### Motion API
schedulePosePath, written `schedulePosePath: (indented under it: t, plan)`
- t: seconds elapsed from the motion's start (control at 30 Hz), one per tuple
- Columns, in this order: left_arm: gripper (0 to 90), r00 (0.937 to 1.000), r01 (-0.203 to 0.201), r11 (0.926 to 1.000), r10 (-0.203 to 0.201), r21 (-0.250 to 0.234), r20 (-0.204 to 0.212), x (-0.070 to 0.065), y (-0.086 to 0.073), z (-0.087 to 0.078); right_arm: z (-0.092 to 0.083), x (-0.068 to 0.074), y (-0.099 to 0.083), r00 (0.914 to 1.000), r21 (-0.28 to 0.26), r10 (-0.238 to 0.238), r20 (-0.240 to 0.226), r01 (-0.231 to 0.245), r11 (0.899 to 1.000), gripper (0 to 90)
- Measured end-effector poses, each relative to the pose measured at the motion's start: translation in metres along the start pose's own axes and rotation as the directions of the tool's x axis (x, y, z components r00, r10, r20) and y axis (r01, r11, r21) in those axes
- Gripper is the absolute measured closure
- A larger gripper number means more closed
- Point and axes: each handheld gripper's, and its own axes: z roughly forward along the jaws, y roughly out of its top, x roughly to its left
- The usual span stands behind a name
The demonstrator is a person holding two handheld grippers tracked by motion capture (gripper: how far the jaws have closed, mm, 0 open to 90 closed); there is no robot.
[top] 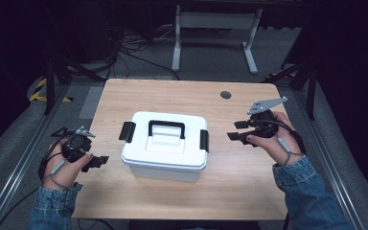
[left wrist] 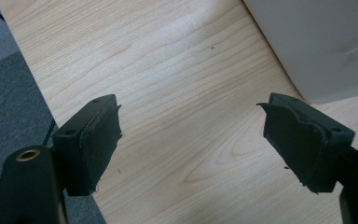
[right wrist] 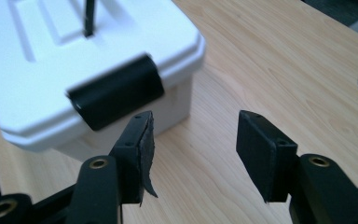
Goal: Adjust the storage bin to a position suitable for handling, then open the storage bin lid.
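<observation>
Both grippers flank white box (top: 165, 143) on wooden table (top: 182, 93).

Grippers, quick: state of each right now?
Left gripper: open, holding nothing, over bare table.
Right gripper: open, holding nothing, beside the white box's black latch.

Left gripper (left wrist: 191, 140) jaws spread wide over wooden table (left wrist: 168, 84), white box (left wrist: 321, 42) at one o'clock
</observation>
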Motion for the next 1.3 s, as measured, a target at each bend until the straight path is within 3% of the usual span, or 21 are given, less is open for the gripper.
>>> schedulePosePath:
  t: [0.23, 0.6, 1.3]
  plan:
    - [19.0, 1.0, 0.006, 1.0, -0.006, 0.0, 0.002, 0.001, 0.0, 0.0, 0.015, 0.021, 0.035, 0.9944, -0.013, -0.071, -0.078, 0.07, 0.997, 48.3]
    - [18.9, 1.0, 0.002, 1.0, -0.002, 0.0, 0.009, 0.002, 0.001, 0.001, 0.048, 0.043, 0.071, 0.9793, 0.005, -0.122, -0.162, 0.124, 0.992, 49.0]
    - [18.9, 0.9992, -0.031, 0.9993, 0.03, 0.019, 0.025, -0.001, 0.01, 0.009, 0.104, 0.059, 0.098, 0.9617, 0.013, -0.149, -0.23, 0.156, 0.988, 52.8]
